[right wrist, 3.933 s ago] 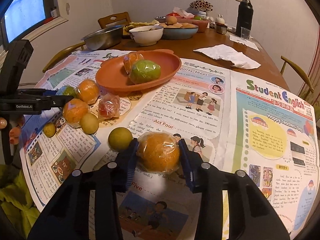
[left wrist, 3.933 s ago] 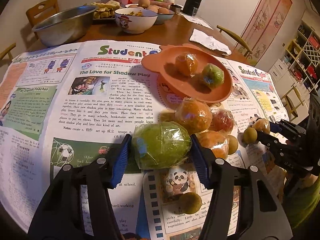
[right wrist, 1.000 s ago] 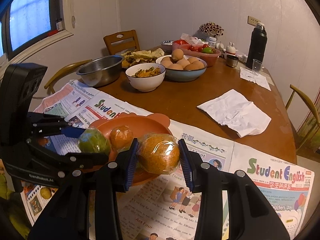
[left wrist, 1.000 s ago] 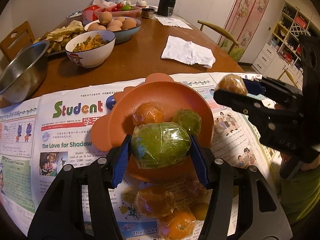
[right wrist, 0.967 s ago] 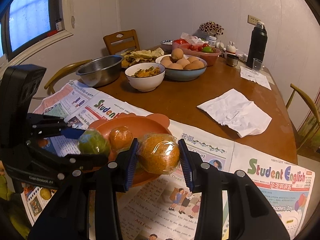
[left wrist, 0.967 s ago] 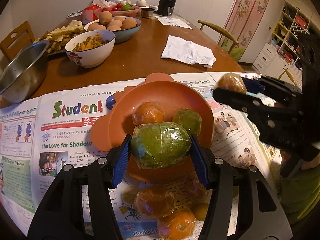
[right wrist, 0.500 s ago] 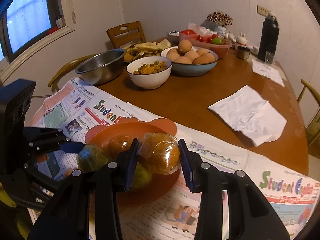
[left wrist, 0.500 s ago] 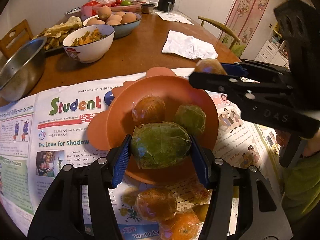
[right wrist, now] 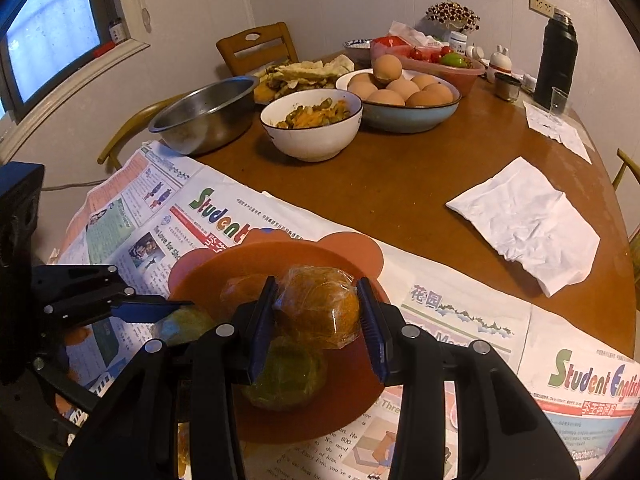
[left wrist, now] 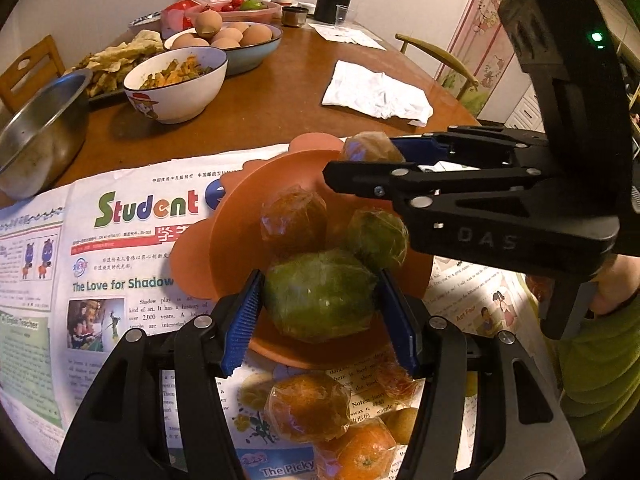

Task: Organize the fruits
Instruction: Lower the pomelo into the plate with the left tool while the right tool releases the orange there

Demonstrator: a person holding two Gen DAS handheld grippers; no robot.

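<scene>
My left gripper (left wrist: 320, 312) is shut on a large green fruit in plastic wrap (left wrist: 320, 294), held over the near rim of the orange plate (left wrist: 228, 232). A wrapped orange (left wrist: 294, 218) and a smaller wrapped green fruit (left wrist: 378, 234) lie on that plate. My right gripper (right wrist: 318, 322) is shut on a wrapped orange (right wrist: 320, 312) and hangs above the plate (right wrist: 352, 248), over the green fruit (right wrist: 288, 376). In the left wrist view the right gripper (left wrist: 372, 160) reaches in from the right. Several loose wrapped fruits (left wrist: 308, 406) lie on the newspaper before the plate.
Newspaper (left wrist: 120, 264) covers the near table. Behind stand a steel bowl (right wrist: 204, 114), a white bowl of food (right wrist: 312, 124), a blue bowl of eggs (right wrist: 400, 96), a crumpled white cloth (right wrist: 528, 224) and a black flask (right wrist: 558, 64). A person's hand and green sleeve (left wrist: 600, 344) are at the right.
My right gripper has carried its orange leftward and a little down, from beside the plate to above it. The left gripper has held still with the green fruit.
</scene>
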